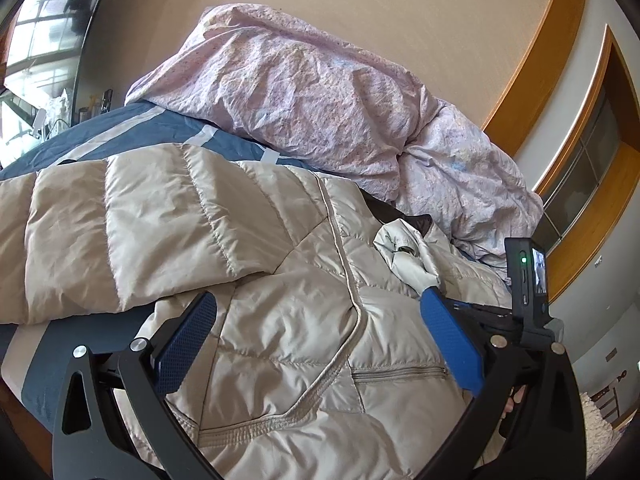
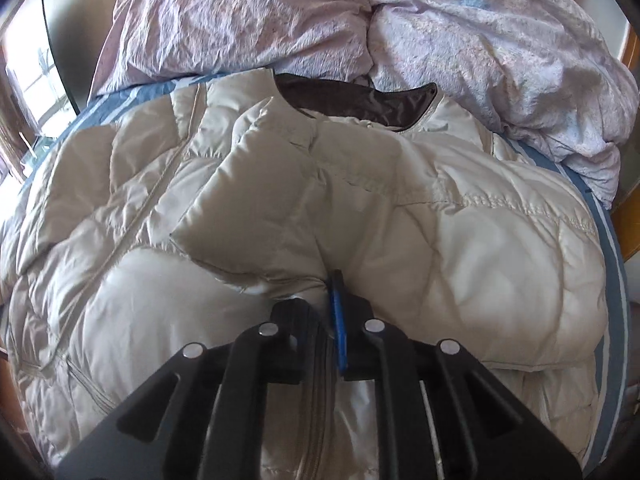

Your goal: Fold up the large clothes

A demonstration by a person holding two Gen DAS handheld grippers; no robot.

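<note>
**Beige down jacket mid-fold on a bed, one gripper pinching it**

A puffy beige quilted jacket [image 2: 360,208] lies spread across a blue-and-white striped bedsheet [image 1: 160,128], filling the middle and lower part of both views. Its dark brown collar lining [image 2: 360,100] points toward the top of the right wrist view, just below a crumpled lilac duvet [image 1: 304,92] heaped along the upper part of the frame.

At lower centre of the right wrist view, the right gripper [image 2: 334,292] has its blue fingers pressed together on a fold of the jacket. A sleeve [image 2: 256,200] lies folded over the jacket's front, running from that pinch toward the upper centre.

In the left wrist view, the left gripper [image 1: 316,328] hovers over the jacket's front with its fingers spread wide, holding nothing. A zipped pocket [image 1: 400,374] shows between them.

The step appears to be folding a sleeve inward. Next, the left gripper likely needs to take the other sleeve, stretched across the left of its frame.
</note>
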